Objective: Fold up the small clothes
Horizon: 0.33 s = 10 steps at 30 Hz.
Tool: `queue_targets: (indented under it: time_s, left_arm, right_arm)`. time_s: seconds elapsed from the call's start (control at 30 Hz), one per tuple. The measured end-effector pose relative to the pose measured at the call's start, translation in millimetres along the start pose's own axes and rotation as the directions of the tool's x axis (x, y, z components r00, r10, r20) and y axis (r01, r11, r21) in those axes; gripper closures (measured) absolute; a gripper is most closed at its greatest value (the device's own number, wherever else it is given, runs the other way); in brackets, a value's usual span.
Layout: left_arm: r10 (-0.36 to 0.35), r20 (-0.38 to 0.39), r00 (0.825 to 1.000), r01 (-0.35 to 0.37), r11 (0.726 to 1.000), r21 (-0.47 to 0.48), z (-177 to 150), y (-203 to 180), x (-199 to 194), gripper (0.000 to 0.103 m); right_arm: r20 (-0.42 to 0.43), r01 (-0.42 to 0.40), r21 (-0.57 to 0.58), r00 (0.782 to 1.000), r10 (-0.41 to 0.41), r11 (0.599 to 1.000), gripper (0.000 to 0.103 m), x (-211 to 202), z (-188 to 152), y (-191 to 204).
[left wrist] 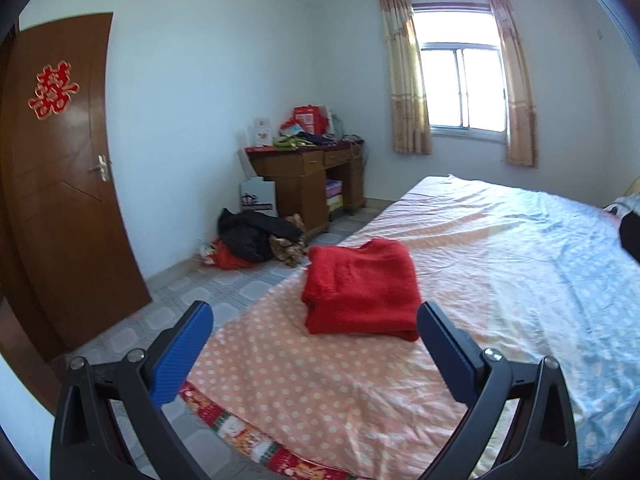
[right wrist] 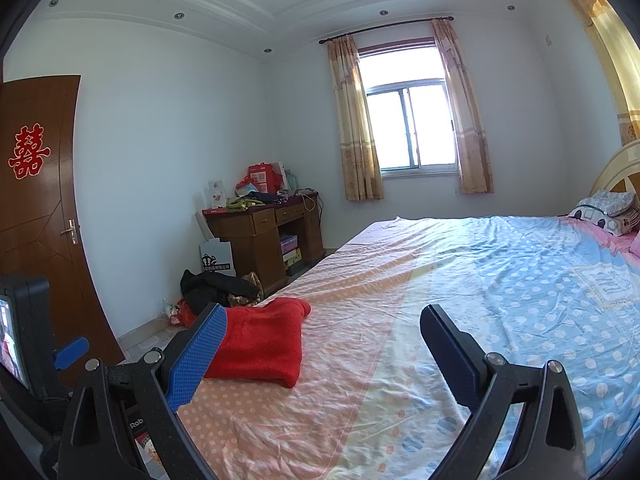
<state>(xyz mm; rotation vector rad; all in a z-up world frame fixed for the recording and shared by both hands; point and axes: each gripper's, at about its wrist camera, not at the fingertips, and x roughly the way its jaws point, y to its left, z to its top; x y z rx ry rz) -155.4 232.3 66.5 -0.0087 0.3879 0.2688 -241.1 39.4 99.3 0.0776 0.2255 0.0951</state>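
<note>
Left tool [left wrist: 314,322]: jaws spread wide, nothing between them, touching nothing. It hangs above the near left part of the bed [left wrist: 460,248], blue pads pointing at the folded red garment [left wrist: 360,286].

Right tool [right wrist: 324,328]: also wide open and empty, clear of the bedsheet. Its left pad overlaps the garment [right wrist: 260,338] in view; cannot tell if they touch.

Red garment: folded into a compact rectangle, lying flat on the pink polka-dot section of the sheet, near the bed's left edge. In the left wrist view it sits just beyond the fingertips, roughly centred between them.

Further right the sheet turns blue with dots. Pillows [right wrist: 608,210] at the far right by the headboard.

Far left: brown door [left wrist: 60,184] with red paper decoration. Far wall: wooden worktop [left wrist: 308,180] with clutter on top, dark clothes pile [left wrist: 256,240] on the floor beside it, curtained window [left wrist: 460,84].
</note>
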Motion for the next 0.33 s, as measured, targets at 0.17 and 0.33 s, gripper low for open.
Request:
queue_targets:
  time_s: [0.17, 0.33]
  left_arm:
    - [0.029, 0.043, 0.999, -0.030, 0.999, 0.027, -1.6, -4.1, -3.6, 0.000]
    - [0.010, 0.023, 1.000, -0.011, 1.000, 0.025, -1.8, -5.9, -2.4, 0.000]
  right_arm:
    - [-0.013, -0.005, -0.005, 1.000, 0.005, 1.000, 0.005, 1.3, -2.2, 1.3]
    - [-0.003, 0.001, -0.002, 1.000, -0.001, 1.000, 0.005, 1.6, -2.1, 0.4]
